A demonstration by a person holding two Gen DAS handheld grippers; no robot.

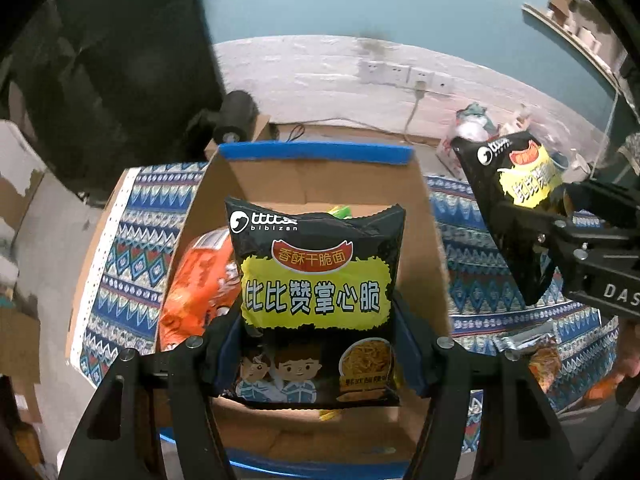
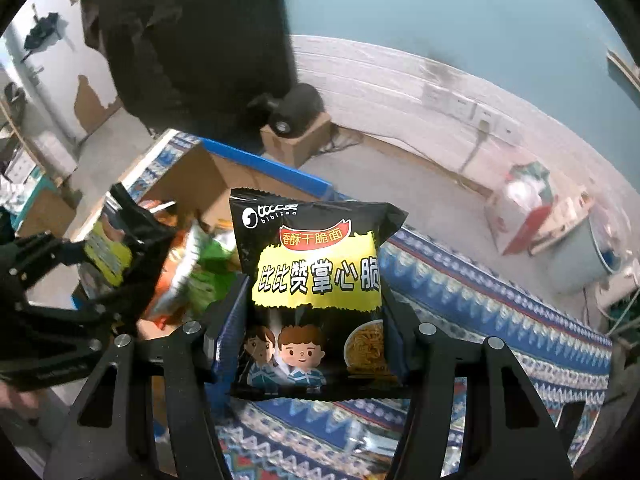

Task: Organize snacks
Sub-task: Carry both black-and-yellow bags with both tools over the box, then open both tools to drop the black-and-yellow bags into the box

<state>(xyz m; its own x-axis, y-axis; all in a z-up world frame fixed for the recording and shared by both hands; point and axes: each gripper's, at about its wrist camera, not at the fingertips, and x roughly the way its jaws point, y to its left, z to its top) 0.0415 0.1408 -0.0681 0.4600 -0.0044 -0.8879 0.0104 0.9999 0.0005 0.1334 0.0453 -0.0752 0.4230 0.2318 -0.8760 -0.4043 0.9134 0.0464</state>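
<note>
My left gripper (image 1: pixel 316 344) is shut on a black and yellow crispy-noodle packet (image 1: pixel 316 296) and holds it upright over an open cardboard box (image 1: pixel 320 176) with blue-taped edges. An orange snack bag (image 1: pixel 196 284) and green packets lie inside the box. My right gripper (image 2: pixel 316 336) is shut on a second black and yellow noodle packet (image 2: pixel 320 292), held above the patterned cloth right of the box (image 2: pixel 192 176). The right gripper with its packet (image 1: pixel 516 200) shows at the right of the left wrist view. The left gripper (image 2: pixel 100 256) shows at the left of the right wrist view.
A blue patterned cloth (image 1: pixel 132 248) covers the table under the box. A silver-topped snack packet (image 1: pixel 532 348) lies on the cloth at the right. A small cardboard box with a black round object (image 2: pixel 296 120) stands on the floor beyond. A bag of clutter (image 2: pixel 528 200) sits by the wall.
</note>
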